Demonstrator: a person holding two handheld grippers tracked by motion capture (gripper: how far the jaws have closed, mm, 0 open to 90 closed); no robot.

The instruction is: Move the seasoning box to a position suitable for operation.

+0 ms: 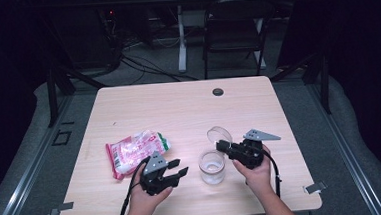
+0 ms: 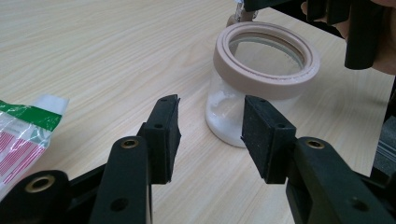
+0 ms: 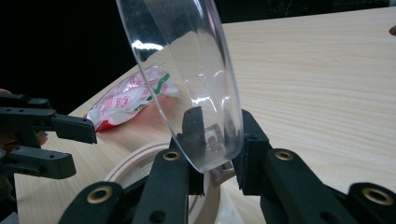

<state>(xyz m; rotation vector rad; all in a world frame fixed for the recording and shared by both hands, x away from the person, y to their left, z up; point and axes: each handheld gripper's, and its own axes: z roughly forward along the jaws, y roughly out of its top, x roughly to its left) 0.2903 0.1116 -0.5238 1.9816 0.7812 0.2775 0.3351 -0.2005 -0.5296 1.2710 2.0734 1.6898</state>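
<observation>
A small clear glass jar (image 1: 212, 167) with a beige sealing ring (image 2: 266, 63) stands on the wooden table (image 1: 178, 108); white powder lies at its bottom. Its clear round lid (image 1: 219, 134) is tipped up, and my right gripper (image 1: 221, 145) is shut on the lid's lower edge (image 3: 210, 154) just above the jar rim (image 3: 135, 163). My left gripper (image 1: 179, 168) is open, its jaws (image 2: 210, 133) level and pointing at the jar from the left, a short way from the glass, with nothing between them.
A red, white and green plastic bag (image 1: 136, 151) lies left of the jar, behind the left hand. A small dark grommet (image 1: 218, 92) sits near the table's far edge. A chair (image 1: 234, 29) stands beyond the table.
</observation>
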